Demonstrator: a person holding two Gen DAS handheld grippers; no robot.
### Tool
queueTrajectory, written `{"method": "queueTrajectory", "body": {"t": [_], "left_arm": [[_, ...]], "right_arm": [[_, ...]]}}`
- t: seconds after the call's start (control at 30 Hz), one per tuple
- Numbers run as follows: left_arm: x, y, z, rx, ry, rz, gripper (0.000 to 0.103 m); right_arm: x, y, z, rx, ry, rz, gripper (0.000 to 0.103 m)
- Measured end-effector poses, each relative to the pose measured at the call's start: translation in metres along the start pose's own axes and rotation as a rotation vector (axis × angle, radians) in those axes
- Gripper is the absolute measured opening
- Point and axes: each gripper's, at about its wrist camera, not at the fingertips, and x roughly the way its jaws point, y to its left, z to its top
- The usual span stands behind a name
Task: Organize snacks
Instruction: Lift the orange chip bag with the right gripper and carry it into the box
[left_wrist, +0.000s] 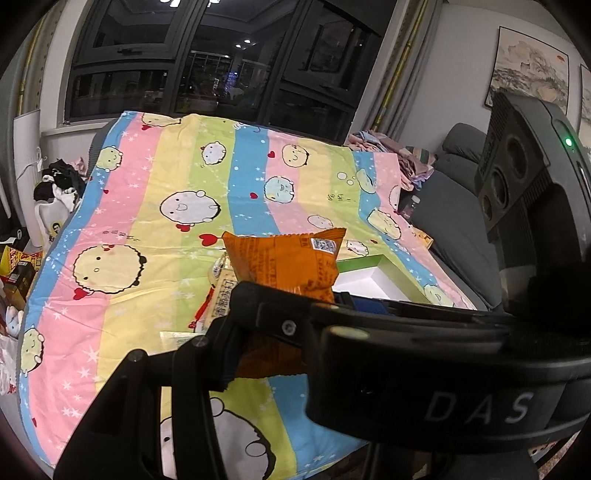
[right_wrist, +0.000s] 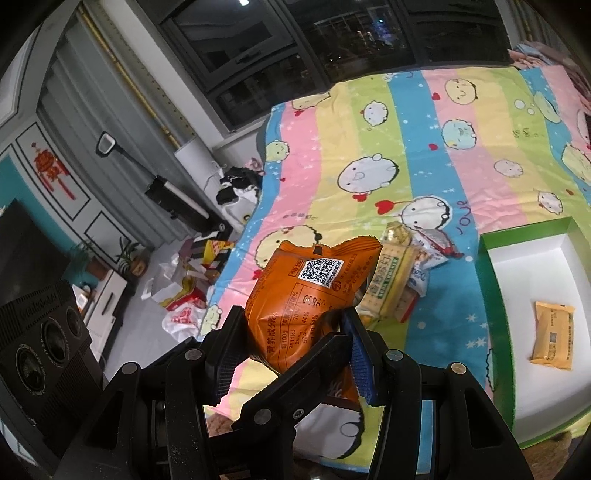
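Note:
An orange snack packet (right_wrist: 299, 295) stands upright between both grippers above the striped cartoon cloth; it also shows in the left wrist view (left_wrist: 288, 266). My right gripper (right_wrist: 291, 354) has its blue-padded fingers around the packet's lower half. My left gripper (left_wrist: 280, 325) crosses in front of the right one and pinches the same packet. A small pile of loose snack packets (right_wrist: 402, 273) lies on the cloth behind it. A green-rimmed white box (right_wrist: 495, 295) at the right holds one yellow packet (right_wrist: 553, 334).
The cloth (left_wrist: 147, 221) covers a table by a dark window. Bags and boxes (right_wrist: 192, 280) litter the floor at the left. A grey sofa (left_wrist: 454, 214) with folded clothes stands at the right in the left wrist view.

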Motion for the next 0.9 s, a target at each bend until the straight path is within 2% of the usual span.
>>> {"method": "queueTrajectory", "body": {"t": [0.9], "left_arm": [[0.061, -0.05, 0.012, 0.086, 0.051, -0.04, 0.047]], "right_arm": [[-0.02, -0.077, 0.014, 0.089, -0.049, -0.014, 0.054]]}}
